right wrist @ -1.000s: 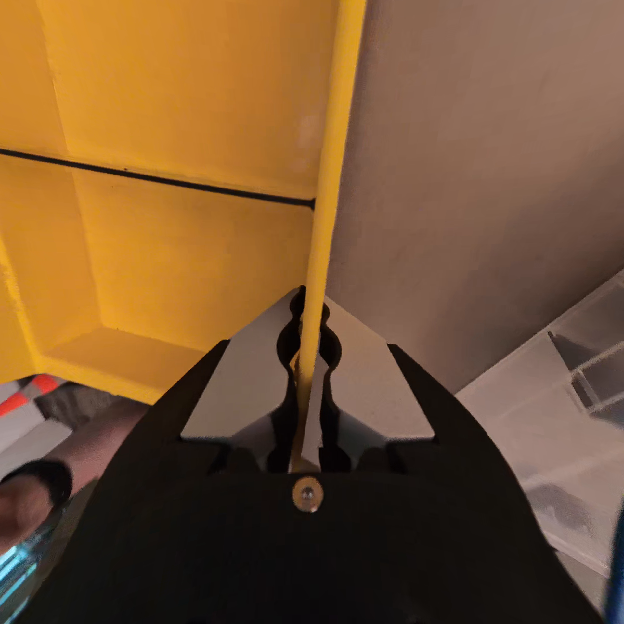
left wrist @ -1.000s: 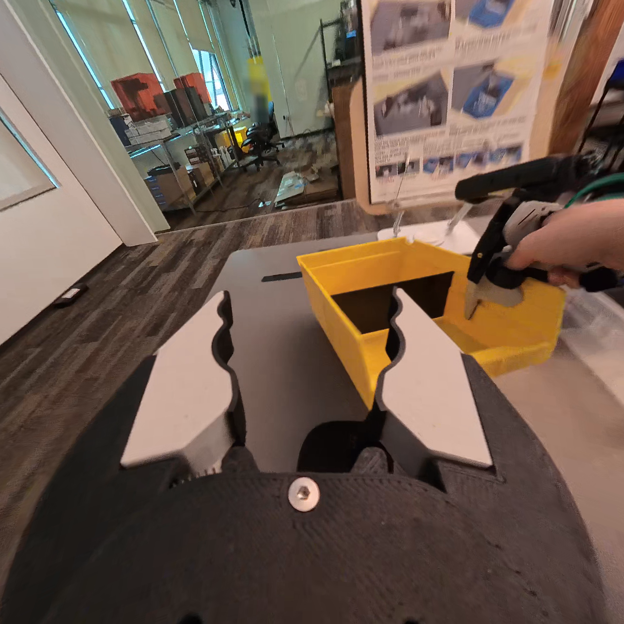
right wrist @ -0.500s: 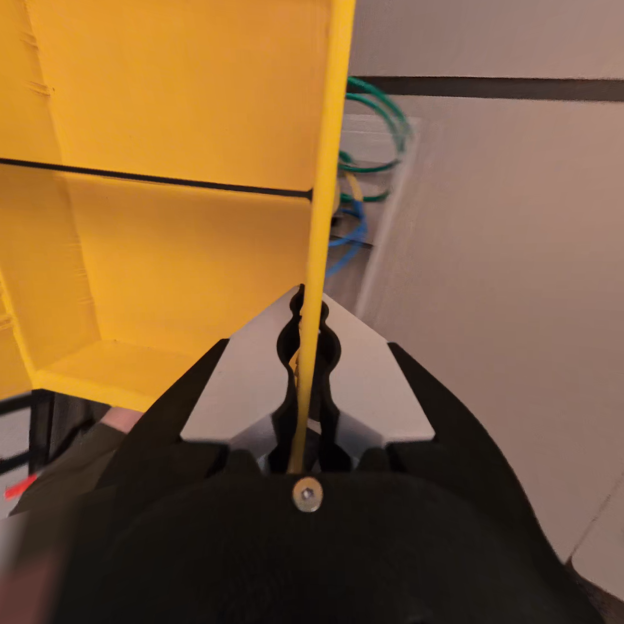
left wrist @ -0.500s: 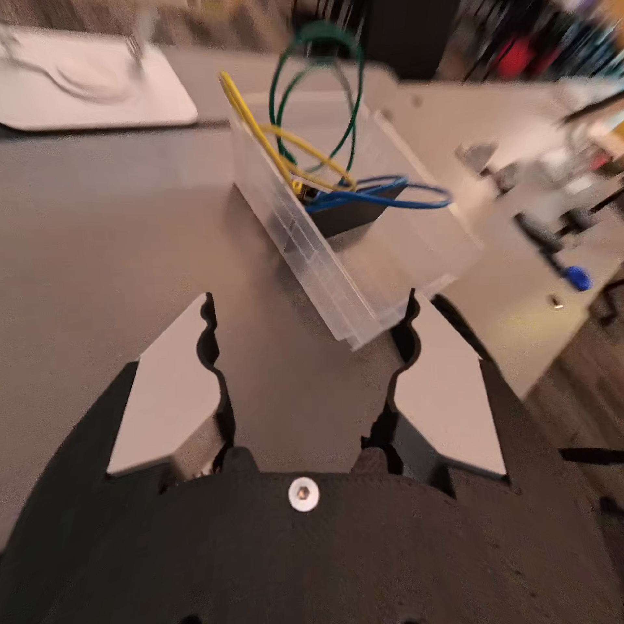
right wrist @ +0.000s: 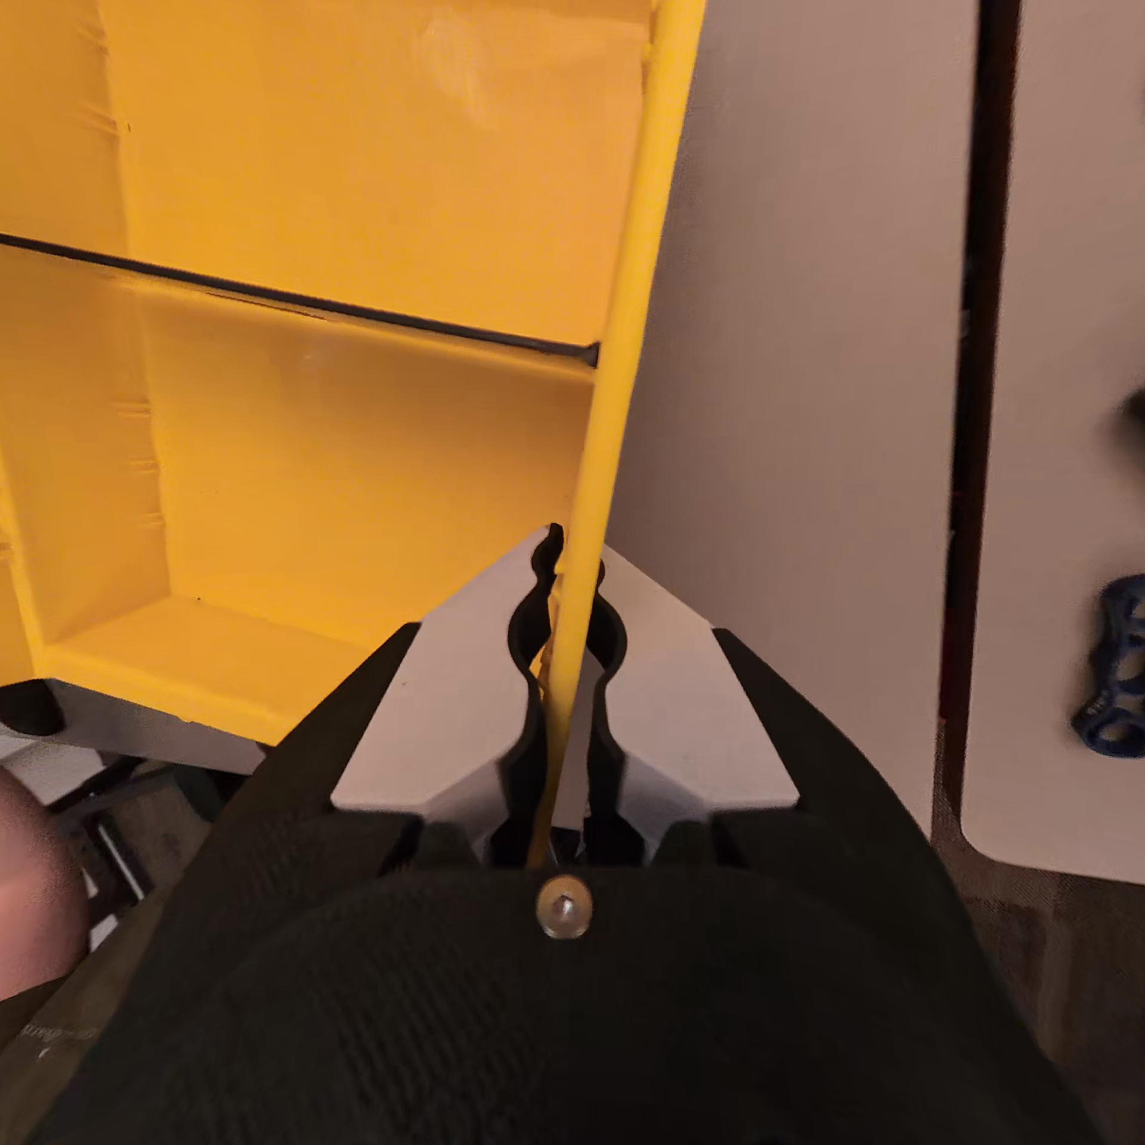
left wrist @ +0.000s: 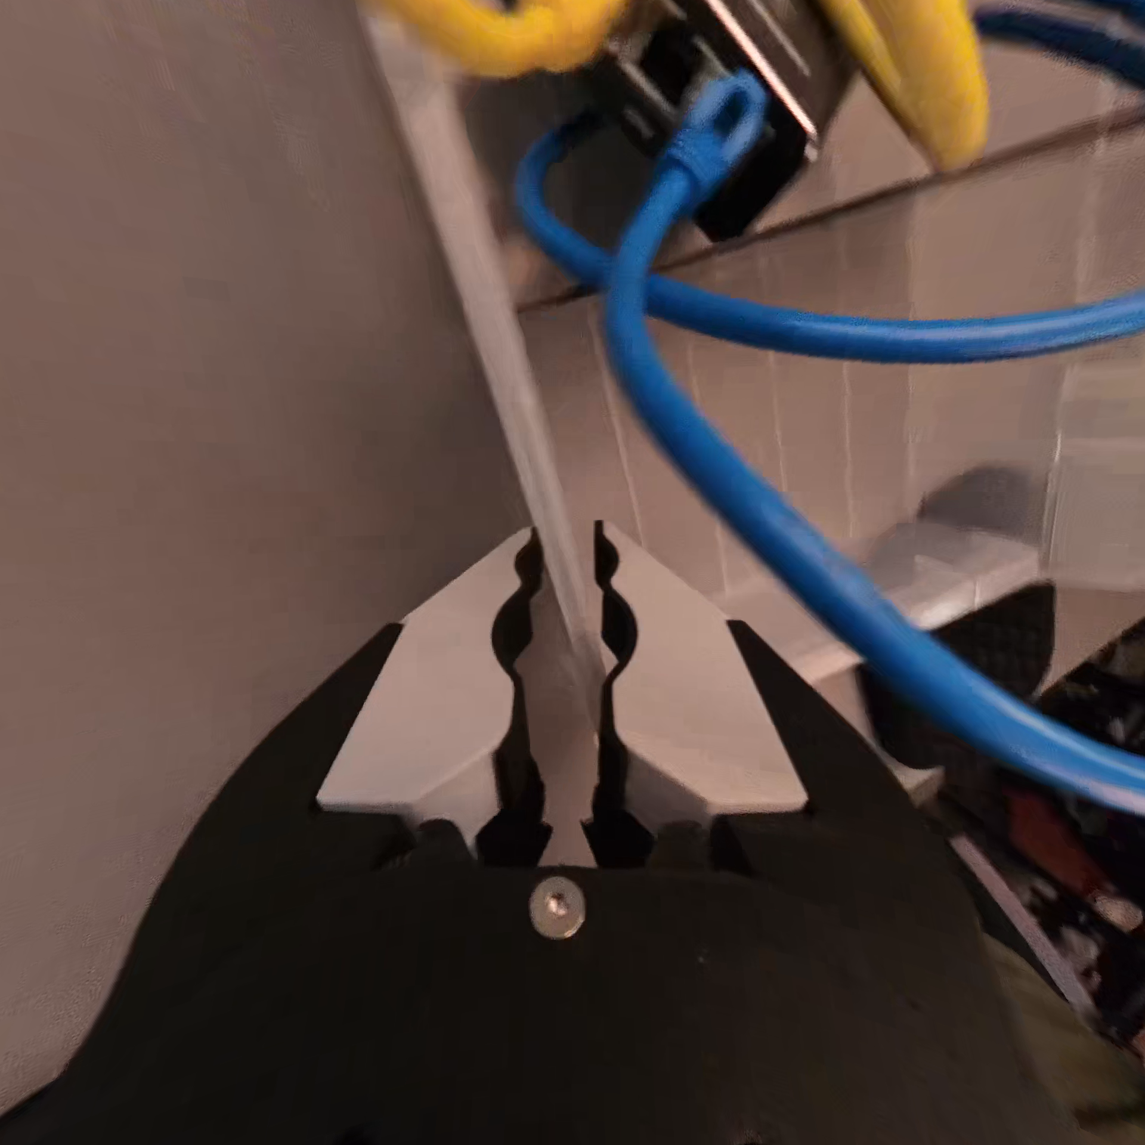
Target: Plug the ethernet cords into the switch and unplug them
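In the left wrist view my left gripper (left wrist: 564,533) is closed down on the thin side wall of a clear plastic bin (left wrist: 526,396), with the wall running between the jaws. Inside the bin a black switch (left wrist: 737,186) sits at the top. A blue ethernet cord (left wrist: 681,446) loops toward me, and its plug (left wrist: 712,124) is at the switch's ports. Yellow cords (left wrist: 508,37) blur across the top. In the right wrist view my right gripper (right wrist: 576,545) is shut on the side wall of a yellow bin (right wrist: 626,347).
The grey tabletop (left wrist: 217,372) lies left of the clear bin. Beside the yellow bin is more tabletop (right wrist: 793,310), then a dark gap (right wrist: 973,372) and a white surface with a blue object (right wrist: 1115,669). A hand (right wrist: 31,886) shows at the left edge. Spacing between my two grippers at the tips: around 50 centimeters.
My left gripper swung away from the yellow bin to the clear bin, moved in close and closed from wide open onto its wall. My right gripper kept its hold on the yellow bin while its view shifted.
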{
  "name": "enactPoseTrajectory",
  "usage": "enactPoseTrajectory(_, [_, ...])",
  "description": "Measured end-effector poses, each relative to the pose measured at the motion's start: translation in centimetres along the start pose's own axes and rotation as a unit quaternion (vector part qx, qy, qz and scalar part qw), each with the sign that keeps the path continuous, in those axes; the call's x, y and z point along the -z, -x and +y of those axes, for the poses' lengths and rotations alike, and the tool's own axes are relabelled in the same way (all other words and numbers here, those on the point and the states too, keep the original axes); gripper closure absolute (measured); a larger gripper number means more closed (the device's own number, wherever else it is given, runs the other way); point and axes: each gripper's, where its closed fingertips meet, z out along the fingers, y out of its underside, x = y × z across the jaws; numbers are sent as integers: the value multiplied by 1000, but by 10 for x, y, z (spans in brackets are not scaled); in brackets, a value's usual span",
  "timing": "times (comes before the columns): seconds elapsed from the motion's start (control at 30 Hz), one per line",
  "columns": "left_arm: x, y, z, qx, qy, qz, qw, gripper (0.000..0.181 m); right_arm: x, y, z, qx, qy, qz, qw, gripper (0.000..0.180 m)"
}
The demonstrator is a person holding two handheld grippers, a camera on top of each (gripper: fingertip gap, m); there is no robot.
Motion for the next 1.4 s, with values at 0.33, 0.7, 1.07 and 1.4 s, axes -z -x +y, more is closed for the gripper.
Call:
enactPoseTrajectory(0.33, [101,230,76,108,-69,-66,990,175,-88,78,-19,83,38,18,996,176])
enactPoseTrajectory(0.7, [178,383,182,212,-140,-147,956,177,-107,91,-32,79,23,71,994,177])
enactPoseTrajectory(1.07, [191,403,210,181,-160,-135,961,178,-95,61,-30,48,7,76,996,177])
enactPoseTrajectory(1.4, [350,352,174,140,-403,-163,890,137,45,110,-99,69,-286,31,955,134])
